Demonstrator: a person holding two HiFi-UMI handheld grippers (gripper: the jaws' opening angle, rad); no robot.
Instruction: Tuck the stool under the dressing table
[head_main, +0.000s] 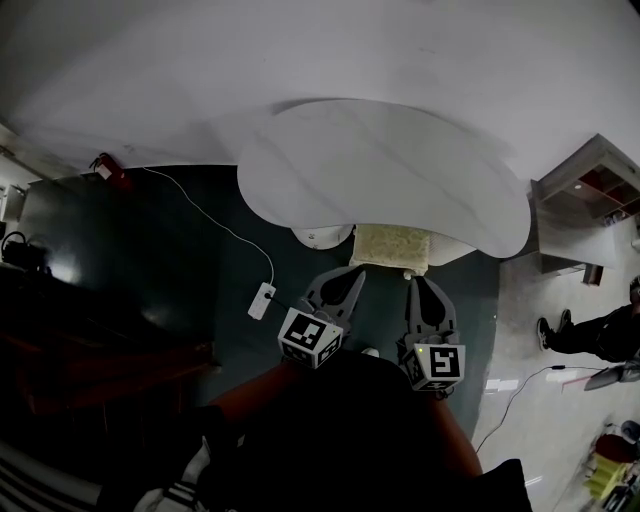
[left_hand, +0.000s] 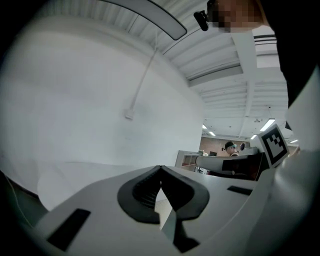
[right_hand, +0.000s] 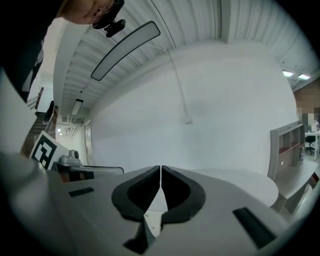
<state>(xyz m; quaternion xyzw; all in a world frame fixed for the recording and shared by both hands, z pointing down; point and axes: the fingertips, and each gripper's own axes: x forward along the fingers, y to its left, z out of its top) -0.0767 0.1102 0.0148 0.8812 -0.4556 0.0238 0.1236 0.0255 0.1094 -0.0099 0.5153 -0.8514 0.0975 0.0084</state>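
The stool (head_main: 390, 246) is standing partly under the white worktop (head_main: 380, 165), with its pale fuzzy seat showing at the near edge. The left gripper (head_main: 354, 282) and the right gripper (head_main: 421, 284) are hovering near it, both keeping their jaws together and holding nothing.

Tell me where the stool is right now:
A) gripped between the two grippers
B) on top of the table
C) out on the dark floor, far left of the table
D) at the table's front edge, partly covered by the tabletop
D: in the head view the stool shows only its pale cushion below the white table edge, and the left gripper and right gripper are shut on nothing.
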